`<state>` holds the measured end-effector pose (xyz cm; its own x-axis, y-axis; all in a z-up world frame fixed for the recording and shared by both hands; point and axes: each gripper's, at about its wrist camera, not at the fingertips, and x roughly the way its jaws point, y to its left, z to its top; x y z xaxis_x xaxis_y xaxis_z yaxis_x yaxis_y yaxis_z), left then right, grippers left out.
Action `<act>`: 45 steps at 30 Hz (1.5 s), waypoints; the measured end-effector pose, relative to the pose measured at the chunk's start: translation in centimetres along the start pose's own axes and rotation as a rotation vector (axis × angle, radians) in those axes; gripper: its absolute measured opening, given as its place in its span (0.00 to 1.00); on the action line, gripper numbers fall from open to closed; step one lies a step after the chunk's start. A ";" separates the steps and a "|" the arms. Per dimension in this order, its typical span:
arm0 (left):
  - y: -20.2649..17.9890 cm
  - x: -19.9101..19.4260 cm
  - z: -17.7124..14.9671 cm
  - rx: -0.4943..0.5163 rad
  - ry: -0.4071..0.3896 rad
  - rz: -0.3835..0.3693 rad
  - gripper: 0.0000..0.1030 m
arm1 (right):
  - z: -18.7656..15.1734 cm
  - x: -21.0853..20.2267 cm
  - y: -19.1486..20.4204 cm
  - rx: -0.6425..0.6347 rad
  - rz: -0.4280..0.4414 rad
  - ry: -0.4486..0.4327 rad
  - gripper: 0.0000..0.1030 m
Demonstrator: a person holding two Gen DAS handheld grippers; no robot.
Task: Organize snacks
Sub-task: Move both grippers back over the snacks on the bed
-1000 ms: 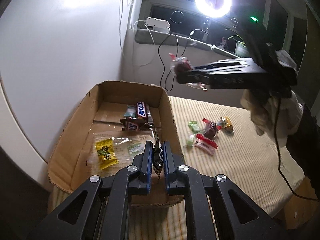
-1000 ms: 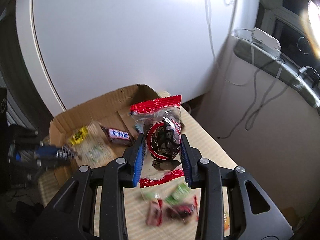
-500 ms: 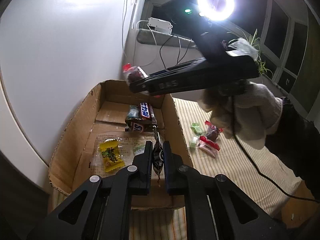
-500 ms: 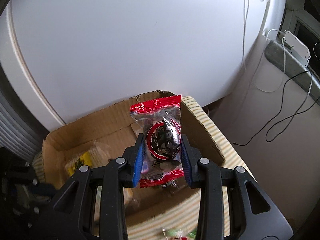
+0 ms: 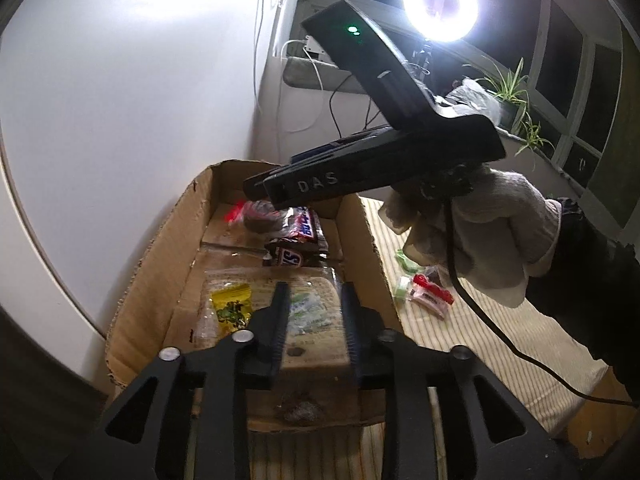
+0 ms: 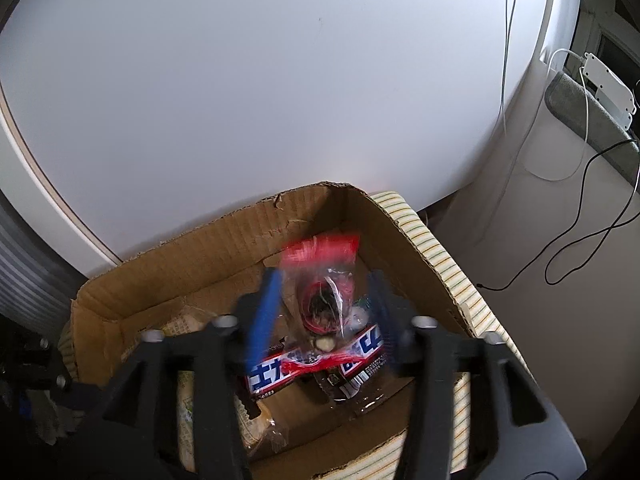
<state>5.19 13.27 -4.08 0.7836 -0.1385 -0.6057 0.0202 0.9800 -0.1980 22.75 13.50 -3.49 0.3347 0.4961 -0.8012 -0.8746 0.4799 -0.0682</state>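
Note:
The cardboard box point(image 5: 160, 264) holds two brown Snickers bars point(image 5: 296, 240), a yellow packet point(image 5: 232, 304) and a pale green-white packet point(image 5: 312, 308). My left gripper point(image 5: 314, 292) hangs over the box's near end; its jaws are opening with nothing between them. My right gripper point(image 5: 256, 190), held by a gloved hand point(image 5: 480, 232), points down over the box's far end. Its jaws point(image 6: 325, 280) are opening, blurred. The red-edged clear packet point(image 6: 324, 292) sits loose between them, just above the Snickers bars point(image 6: 312, 364), and the pads do not press it.
Several loose snacks point(image 5: 424, 292) lie on the striped cloth point(image 5: 460, 344) right of the box. A white curved panel point(image 6: 280, 80) rises behind the box point(image 6: 180, 264). A ring light point(image 5: 440, 0), cables and a windowsill with a plant stand at the back right.
Both grippers' jaws have spread. The dark packet has left the left gripper. The right gripper came over the box and lower, and its red-edged packet now hangs loose.

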 end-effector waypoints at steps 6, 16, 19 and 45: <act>0.0 -0.2 0.0 -0.005 -0.008 0.016 0.38 | -0.1 -0.8 -0.4 0.008 -0.017 -0.023 0.84; -1.2 -0.8 0.1 -0.004 -0.021 0.004 0.38 | -2.1 -4.9 -2.2 0.044 -0.049 -0.051 0.84; -2.0 -0.9 0.1 0.000 -0.025 -0.010 0.38 | -3.3 -6.7 -3.6 0.077 -0.054 -0.066 0.84; -12.4 6.1 0.3 0.090 0.095 -0.158 0.38 | -19.8 -13.2 -14.7 0.283 -0.146 0.027 0.75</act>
<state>9.89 0.30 -5.08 0.7041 -0.3001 -0.6436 0.1971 0.9533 -0.2288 24.29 -14.39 -3.69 0.4367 0.3900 -0.8107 -0.6849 0.7284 -0.0185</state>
